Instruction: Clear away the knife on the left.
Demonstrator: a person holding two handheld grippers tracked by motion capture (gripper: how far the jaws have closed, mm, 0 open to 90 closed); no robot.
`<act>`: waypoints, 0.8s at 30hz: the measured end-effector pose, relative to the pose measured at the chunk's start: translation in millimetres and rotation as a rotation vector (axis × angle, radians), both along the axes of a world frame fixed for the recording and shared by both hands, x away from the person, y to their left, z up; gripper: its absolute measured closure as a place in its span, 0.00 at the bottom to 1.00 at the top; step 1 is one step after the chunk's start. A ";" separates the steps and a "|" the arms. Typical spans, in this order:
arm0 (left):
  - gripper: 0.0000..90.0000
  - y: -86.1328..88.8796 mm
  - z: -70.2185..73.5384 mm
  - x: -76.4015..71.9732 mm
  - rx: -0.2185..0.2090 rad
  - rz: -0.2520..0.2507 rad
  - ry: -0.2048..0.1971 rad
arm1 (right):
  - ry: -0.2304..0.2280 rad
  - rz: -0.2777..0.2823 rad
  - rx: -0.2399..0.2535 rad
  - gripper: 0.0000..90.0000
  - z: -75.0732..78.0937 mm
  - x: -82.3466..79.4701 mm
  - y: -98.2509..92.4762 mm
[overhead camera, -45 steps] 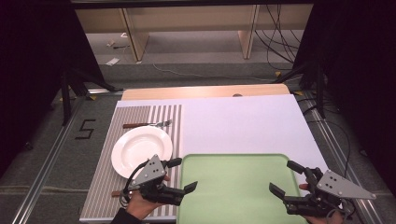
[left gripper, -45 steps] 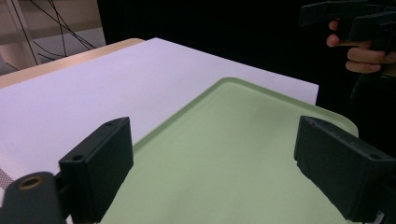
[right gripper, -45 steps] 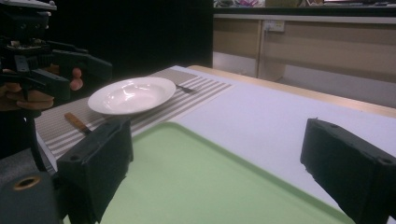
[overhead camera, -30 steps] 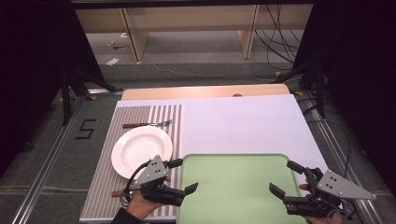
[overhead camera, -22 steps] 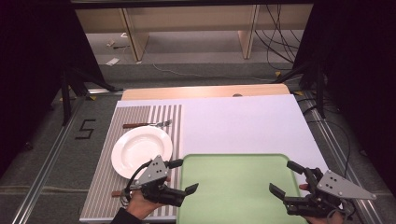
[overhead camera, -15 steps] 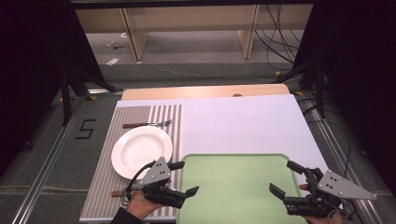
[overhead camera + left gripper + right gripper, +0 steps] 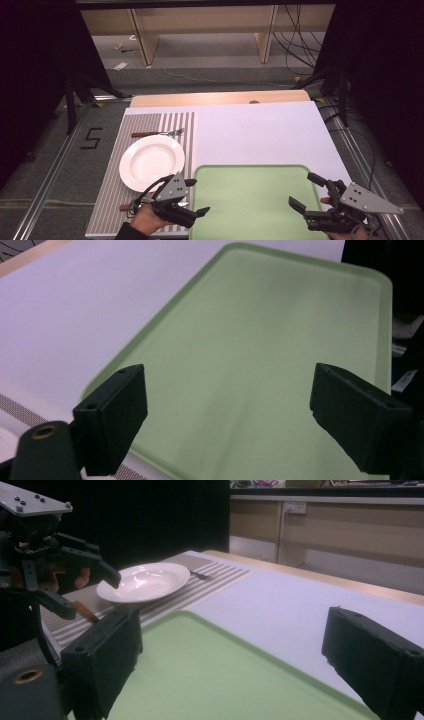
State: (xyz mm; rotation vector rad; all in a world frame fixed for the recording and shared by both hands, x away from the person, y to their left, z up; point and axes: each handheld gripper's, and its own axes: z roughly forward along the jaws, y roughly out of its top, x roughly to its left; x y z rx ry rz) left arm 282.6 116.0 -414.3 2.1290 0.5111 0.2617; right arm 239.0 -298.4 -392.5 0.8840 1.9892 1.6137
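A green tray [image 7: 252, 197] lies flat at the near edge of the white surface [image 7: 260, 132], and everything else sits in relation to it. The left gripper [image 7: 192, 197] hovers at the tray's near left corner, its jaws spread wide and holding nothing; in the left gripper view the tray [image 7: 260, 355] stretches away between the two black jaws, bare. The right gripper [image 7: 306, 192] hangs over the tray's near right corner, jaws likewise spread apart and empty, pointing in across the tray toward the left gripper. Whether either gripper touches the tray cannot be told. Just left of the tray lies a striped placemat [image 7: 150, 125], and on it, beside the tray's far left corner, stands a white plate [image 7: 151, 162]. Beyond the plate, farther from the tray, a fork [image 7: 157, 133] lies across the placemat. A brown-handled utensil [image 7: 125, 206] rests on the placemat left of the tray's near edge, partly hidden by the left hand [image 7: 150, 220]. From the right gripper view, the plate [image 7: 142, 582] sits past the tray's far rim [image 7: 225, 632].
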 end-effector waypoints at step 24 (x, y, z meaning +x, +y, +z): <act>0.17 25.1 -5.1 4.0 0.175 -0.024 0.038 | 0.003 -0.005 -0.002 0.11 -0.4 -0.6 -0.1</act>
